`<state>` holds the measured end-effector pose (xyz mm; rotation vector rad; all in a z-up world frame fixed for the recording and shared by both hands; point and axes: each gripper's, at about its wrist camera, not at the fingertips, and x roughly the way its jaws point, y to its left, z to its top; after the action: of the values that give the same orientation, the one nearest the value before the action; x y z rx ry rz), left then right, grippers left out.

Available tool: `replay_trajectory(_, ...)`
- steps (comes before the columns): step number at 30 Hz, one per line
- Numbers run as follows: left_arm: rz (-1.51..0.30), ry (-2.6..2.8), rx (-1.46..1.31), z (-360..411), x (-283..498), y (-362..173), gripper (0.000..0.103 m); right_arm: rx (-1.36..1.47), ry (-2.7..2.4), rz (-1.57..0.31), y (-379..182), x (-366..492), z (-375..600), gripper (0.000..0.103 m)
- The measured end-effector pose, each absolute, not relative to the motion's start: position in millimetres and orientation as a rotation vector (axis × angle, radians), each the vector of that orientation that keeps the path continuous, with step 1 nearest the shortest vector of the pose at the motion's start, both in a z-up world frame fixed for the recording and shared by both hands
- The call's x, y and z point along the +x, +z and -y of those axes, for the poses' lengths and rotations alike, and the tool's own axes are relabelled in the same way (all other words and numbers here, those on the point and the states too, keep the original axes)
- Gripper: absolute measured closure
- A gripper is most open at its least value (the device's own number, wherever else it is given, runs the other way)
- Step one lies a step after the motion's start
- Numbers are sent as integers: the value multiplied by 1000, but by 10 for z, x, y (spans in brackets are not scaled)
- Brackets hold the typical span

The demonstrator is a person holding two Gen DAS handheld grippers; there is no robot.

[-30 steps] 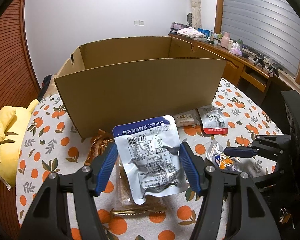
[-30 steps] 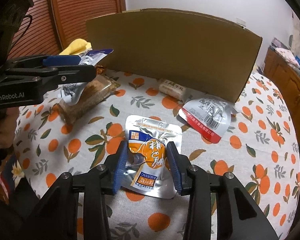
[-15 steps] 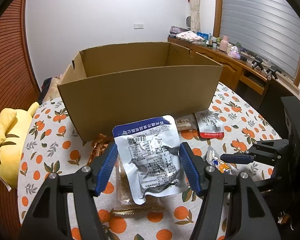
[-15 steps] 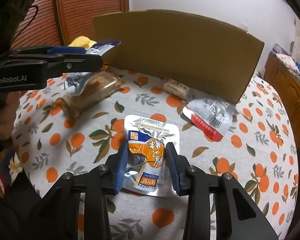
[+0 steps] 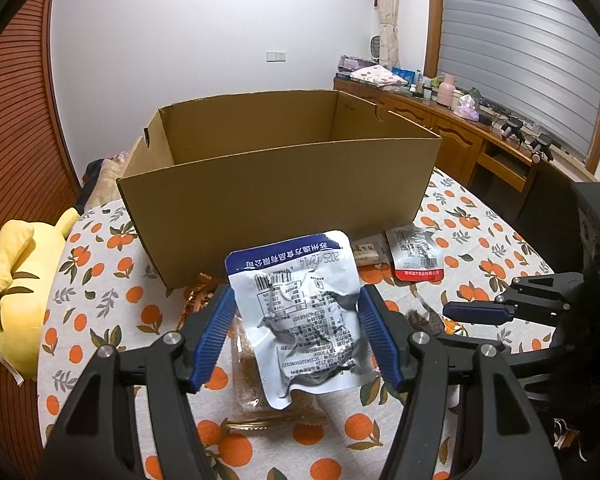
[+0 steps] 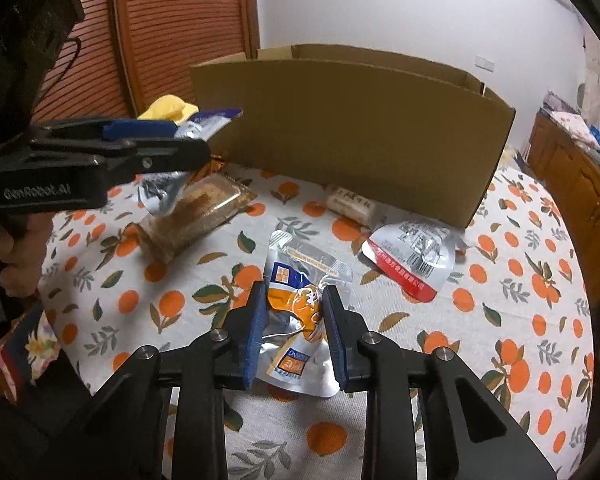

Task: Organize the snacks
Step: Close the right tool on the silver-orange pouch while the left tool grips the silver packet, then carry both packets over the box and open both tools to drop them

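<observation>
My left gripper (image 5: pixel 296 332) is shut on a silver-and-blue snack pouch (image 5: pixel 300 312) and holds it up in the air, in front of the open cardboard box (image 5: pixel 276 196). It also shows in the right wrist view (image 6: pixel 156 148). My right gripper (image 6: pixel 296 328) is shut on a silver-and-orange snack pouch (image 6: pixel 300 308), which is crumpled between the pads and lifted off the cloth. The box shows behind in the right wrist view (image 6: pixel 352 132).
On the orange-print tablecloth (image 6: pixel 500 320) lie a red-edged silver pouch (image 6: pixel 412 252), a small wrapped bar (image 6: pixel 350 204) and a clear tray of brown snacks (image 6: pixel 196 216). A yellow plush toy (image 5: pixel 16 292) sits at the table's left edge. A wooden sideboard (image 5: pixel 460 136) stands behind.
Both grippers have risen. The left one lifted the blue pouch higher towards the box. The right one closed tighter on the orange pouch and raised it off the table.
</observation>
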<state>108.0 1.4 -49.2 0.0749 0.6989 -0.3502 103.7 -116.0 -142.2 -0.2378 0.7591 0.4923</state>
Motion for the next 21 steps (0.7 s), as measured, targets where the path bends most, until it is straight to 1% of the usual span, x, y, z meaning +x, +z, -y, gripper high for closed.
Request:
replay_trajectory(9, -677, -362, 72, 1, 1068, -398, 40, -250, 498, -713, -1251, 981, 1159, 76)
replay_trajectory(14, -629, -374, 71, -3, 1100, -171, 40, -275, 497, -673, -1081, 970, 1131, 76)
replay_trajectory(21, -560, -385, 65, -37, 1273, 179, 40, -328, 493, -581, -640, 1086, 1103, 76)
